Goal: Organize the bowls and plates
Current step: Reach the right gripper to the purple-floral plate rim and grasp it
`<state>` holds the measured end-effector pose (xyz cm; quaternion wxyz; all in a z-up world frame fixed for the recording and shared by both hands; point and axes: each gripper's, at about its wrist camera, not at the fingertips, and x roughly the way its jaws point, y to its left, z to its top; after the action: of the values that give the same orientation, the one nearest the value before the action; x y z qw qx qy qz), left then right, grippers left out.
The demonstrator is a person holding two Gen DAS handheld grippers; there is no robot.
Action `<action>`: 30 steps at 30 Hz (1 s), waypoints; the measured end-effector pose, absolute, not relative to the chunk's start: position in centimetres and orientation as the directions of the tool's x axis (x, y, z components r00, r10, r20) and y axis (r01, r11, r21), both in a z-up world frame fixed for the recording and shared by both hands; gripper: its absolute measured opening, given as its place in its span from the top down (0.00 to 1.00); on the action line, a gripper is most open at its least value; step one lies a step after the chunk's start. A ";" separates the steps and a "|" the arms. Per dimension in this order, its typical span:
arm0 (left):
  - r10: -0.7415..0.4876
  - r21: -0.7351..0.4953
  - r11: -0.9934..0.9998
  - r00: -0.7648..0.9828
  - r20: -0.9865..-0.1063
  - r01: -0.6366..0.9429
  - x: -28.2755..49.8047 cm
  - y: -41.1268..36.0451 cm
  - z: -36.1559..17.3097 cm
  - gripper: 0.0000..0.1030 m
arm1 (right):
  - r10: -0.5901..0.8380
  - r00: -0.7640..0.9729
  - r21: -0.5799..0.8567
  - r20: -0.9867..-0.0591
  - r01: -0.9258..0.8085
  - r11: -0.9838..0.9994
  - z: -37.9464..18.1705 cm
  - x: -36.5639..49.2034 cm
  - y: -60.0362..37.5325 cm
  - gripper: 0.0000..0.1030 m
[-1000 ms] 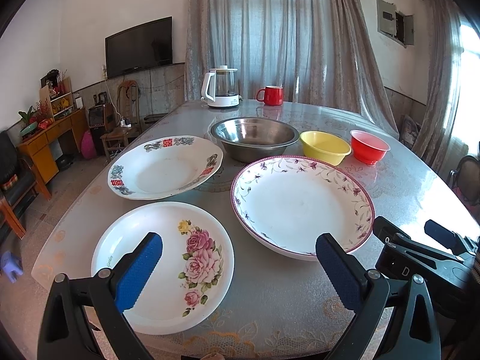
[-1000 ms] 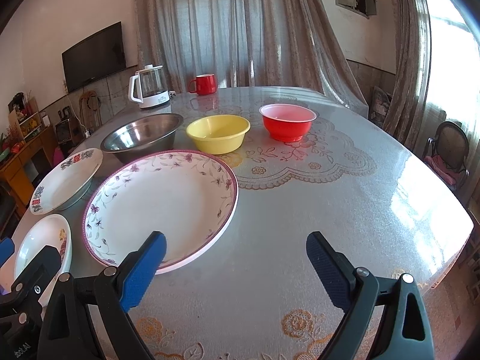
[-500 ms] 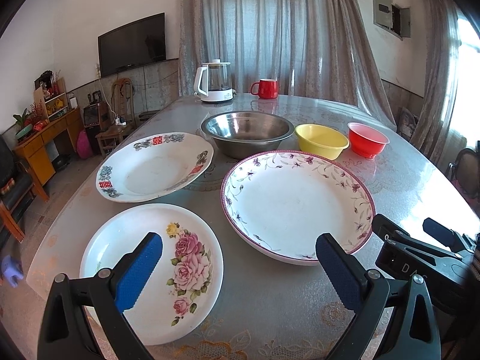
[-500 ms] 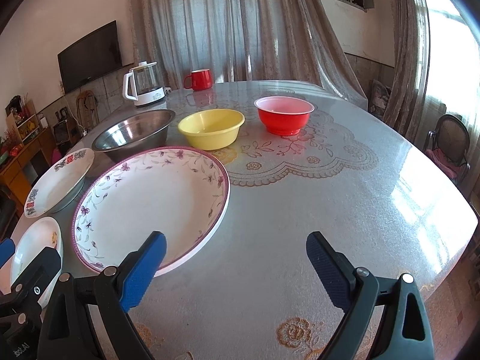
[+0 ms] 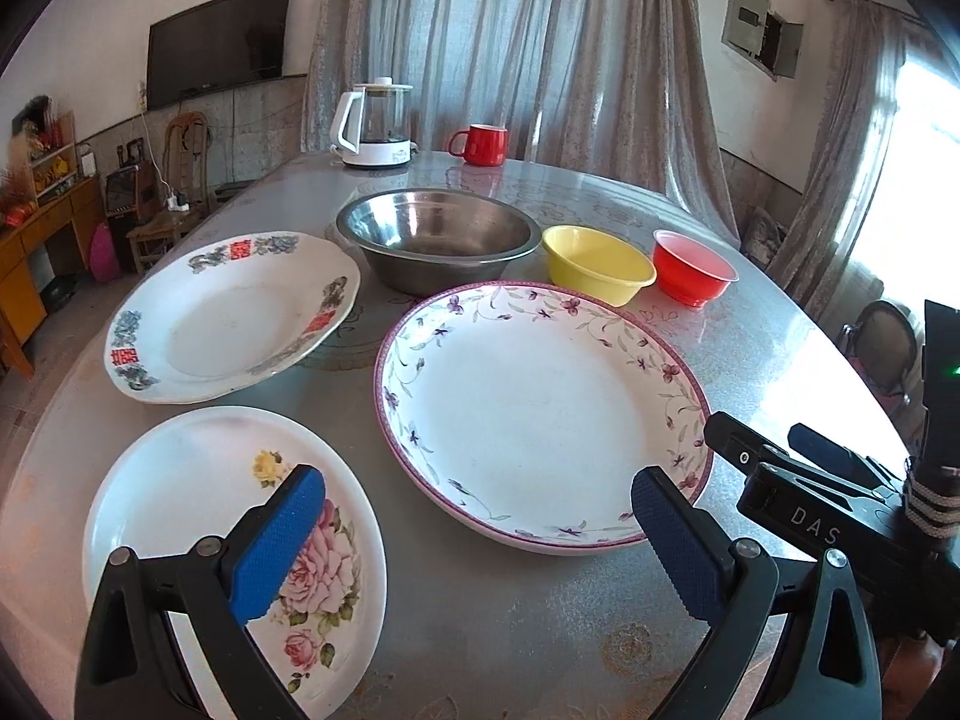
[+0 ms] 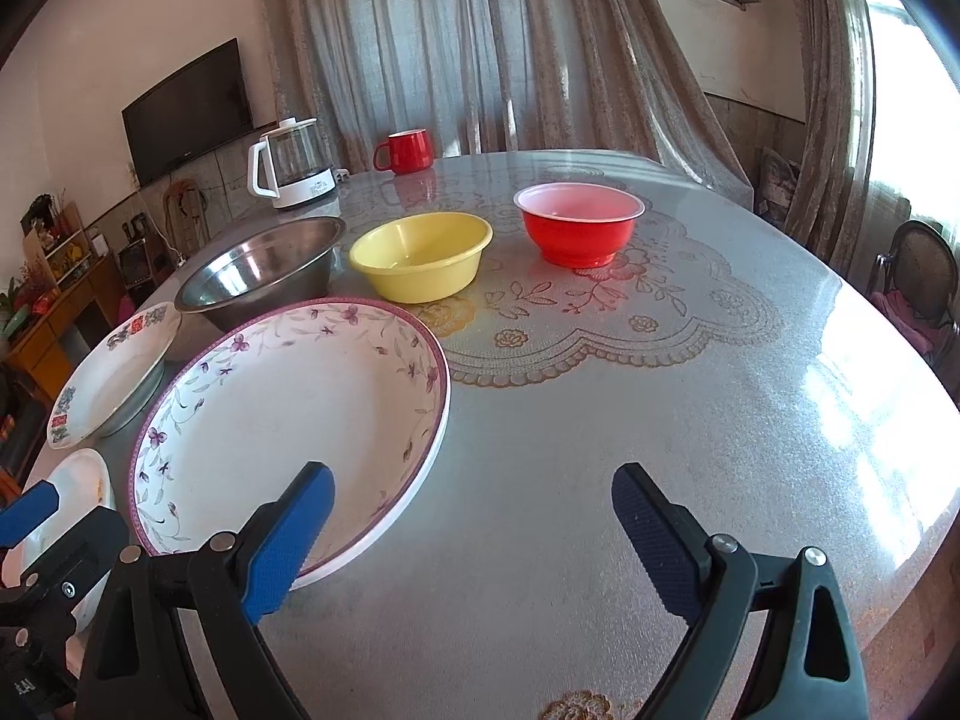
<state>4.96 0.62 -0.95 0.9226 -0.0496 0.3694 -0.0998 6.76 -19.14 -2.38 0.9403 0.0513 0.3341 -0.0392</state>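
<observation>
A large purple-flowered plate lies at the table's middle front. Left of it are a rose-printed plate and a plate with red characters. Behind stand a steel bowl, a yellow bowl and a red bowl. My left gripper is open above the near table edge, its left finger over the rose plate. My right gripper is open too, its left finger over the large plate's rim; it holds nothing.
A white kettle and a red mug stand at the far edge of the round table. Chairs sit at the right; a cabinet and TV are at the left.
Both grippers have moved forward and a little lower over the table, so the plates and bowls look nearer. Nothing on the table has shifted; both stay open.
</observation>
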 end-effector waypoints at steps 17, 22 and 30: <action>-0.304 -0.238 0.953 0.563 -0.769 0.190 12.7 2.0 -1.9 0.34 | 0.152 0.678 0.191 -0.720 -0.017 0.981 -3.5 13.1 -20.3 0.78; -0.344 -0.270 0.939 0.544 -0.766 0.214 13.3 2.6 -1.7 0.38 | 0.174 0.662 0.196 -0.729 -0.041 0.980 -4.3 13.4 -20.1 0.78; -0.355 -0.241 0.931 0.525 -0.774 0.274 15.3 3.3 -1.4 0.47 | 0.189 0.658 0.186 -0.729 -0.075 0.980 -4.4 13.7 -20.0 0.78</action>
<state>15.29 3.30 -1.36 0.8720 -0.0448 0.4529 -0.1802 13.66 -19.96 -4.37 0.9078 0.0698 0.4072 0.0727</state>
